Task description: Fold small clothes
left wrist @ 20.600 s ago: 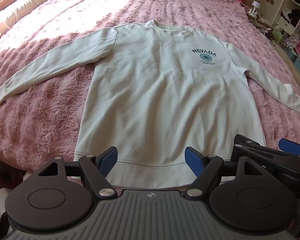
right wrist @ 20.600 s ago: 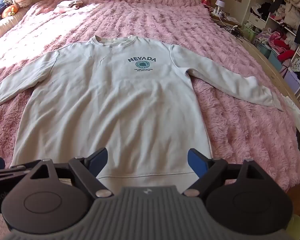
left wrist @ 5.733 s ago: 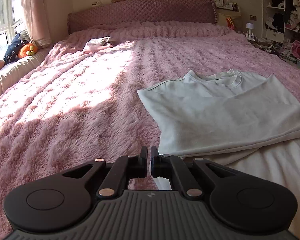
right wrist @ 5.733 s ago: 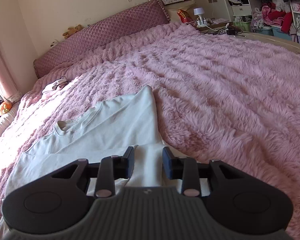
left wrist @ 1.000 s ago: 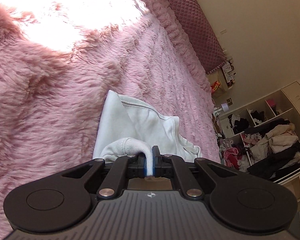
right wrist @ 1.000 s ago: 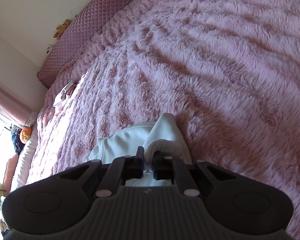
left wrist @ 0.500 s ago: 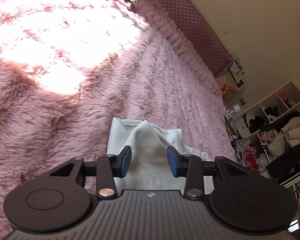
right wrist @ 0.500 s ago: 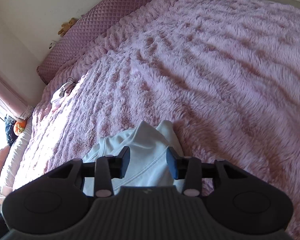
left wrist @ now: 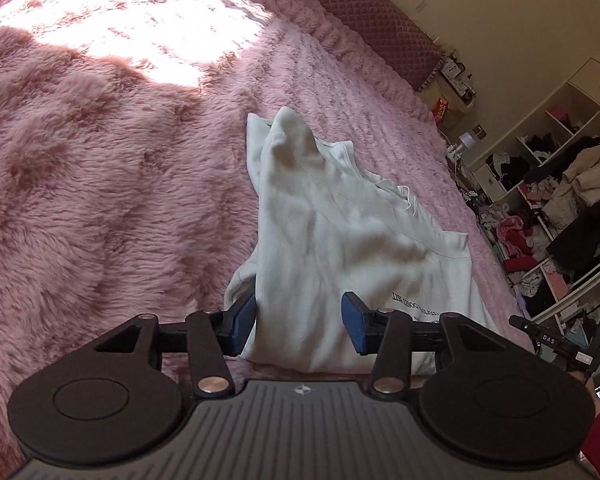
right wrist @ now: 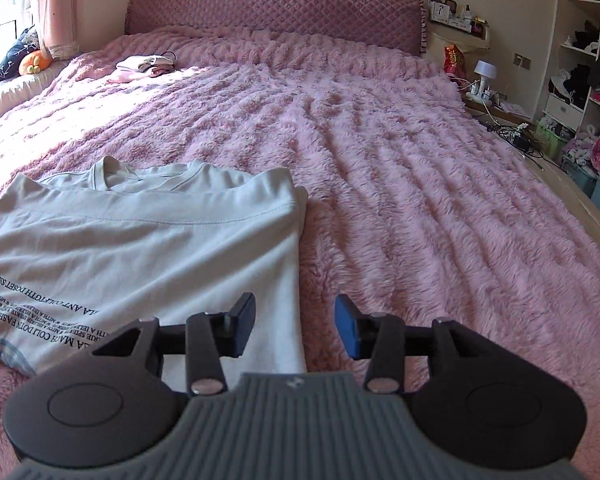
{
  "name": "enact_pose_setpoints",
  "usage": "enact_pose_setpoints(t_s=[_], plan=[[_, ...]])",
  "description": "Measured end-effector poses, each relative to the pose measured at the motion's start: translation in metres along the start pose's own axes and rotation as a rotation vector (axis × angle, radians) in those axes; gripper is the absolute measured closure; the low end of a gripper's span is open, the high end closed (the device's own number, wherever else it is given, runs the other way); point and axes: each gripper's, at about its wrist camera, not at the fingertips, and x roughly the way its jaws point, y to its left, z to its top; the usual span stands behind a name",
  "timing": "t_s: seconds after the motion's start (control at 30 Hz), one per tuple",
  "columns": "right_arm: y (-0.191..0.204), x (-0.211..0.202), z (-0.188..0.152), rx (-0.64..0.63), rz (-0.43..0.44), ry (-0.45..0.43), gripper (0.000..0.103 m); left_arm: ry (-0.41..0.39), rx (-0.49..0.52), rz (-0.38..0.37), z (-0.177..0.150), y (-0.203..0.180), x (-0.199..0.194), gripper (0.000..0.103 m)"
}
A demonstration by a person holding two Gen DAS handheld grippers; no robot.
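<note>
Pale white sweatshirt [right wrist: 148, 240] with dark lettering — pink shaggy bedspread [right wrist: 420, 200] — quilted mauve headboard [right wrist: 276, 16], blue-padded tongs [right wrist: 295, 328].

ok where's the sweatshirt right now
The folded sweatshirt lies on the pink bedspread, lower left in the right wrist view, just ahead of the open right gripper.

Bright sun falls on the fluffy pink blanket [left wrist: 112, 40] far ahead and to the left of the left tool, so bright it looks white. Nearer the tool it is shady. Both pictures are sharp, but edges curve round.
</note>
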Motion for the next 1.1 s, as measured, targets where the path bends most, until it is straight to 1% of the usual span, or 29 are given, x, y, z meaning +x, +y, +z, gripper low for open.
enact_pose_setpoints(t_s=[0.1, 0.2, 0.47, 0.63, 0.77, 0.8, 0.83, 0.87, 0.9, 0.93, 0.97, 1.0, 1.07, 1.1], plan=[[0.004, -0.004, -0.013, 0.019, 0.005, 0.02, 0.063, 0.006, -0.02, 0.002, -0.005, 0.004, 0.001, 0.049], [0.003, -0.003, -0.019, 0.033, 0.001, 0.035, 0.062, 0.011, -0.032, -0.002, -0.004, 0.005, 0.004, 0.048], [-0.008, 0.013, -0.042, 0.153, 0.047, 0.105, 0.061, 0.027, -0.049, -0.022, -0.009, 0.007, 0.019, 0.048], [-0.01, 0.018, -0.048, 0.173, 0.056, 0.103, 0.059, 0.035, -0.051, -0.028, -0.01, 0.008, 0.022, 0.048], [-0.01, 0.014, -0.047, 0.177, 0.089, 0.068, 0.061, 0.024, -0.034, -0.042, -0.012, 0.006, 0.019, 0.048], [-0.009, 0.013, -0.047, 0.169, 0.104, 0.061, 0.068, 0.022, -0.03, -0.05, -0.013, 0.006, 0.018, 0.048], [-0.008, 0.013, -0.046, 0.155, 0.121, 0.062, 0.077, 0.021, -0.029, -0.058, -0.014, 0.006, 0.018, 0.05], [-0.005, 0.014, -0.046, 0.139, 0.127, 0.07, 0.103, 0.02, -0.028, -0.056, -0.015, 0.006, 0.018, 0.058], [-0.004, 0.015, -0.046, 0.129, 0.124, 0.078, 0.102, 0.023, -0.024, -0.036, -0.015, 0.005, 0.019, 0.061], [-0.002, 0.016, -0.046, 0.117, 0.126, 0.083, 0.102, 0.024, -0.014, -0.017, -0.014, 0.005, 0.02, 0.072], [-0.002, 0.017, -0.046, 0.113, 0.13, 0.083, 0.102, 0.019, -0.006, 0.0, -0.014, 0.004, 0.02, 0.088], [-0.002, 0.016, -0.046, 0.114, 0.126, 0.08, 0.102, 0.014, -0.007, 0.009, -0.014, 0.005, 0.019, 0.095], [-0.004, 0.013, -0.044, 0.131, 0.123, 0.069, 0.102, 0.003, -0.023, -0.004, -0.012, 0.008, 0.016, 0.097], [-0.006, 0.01, -0.042, 0.136, 0.118, 0.059, 0.103, -0.009, -0.018, 0.009, -0.01, 0.007, 0.012, 0.098]])
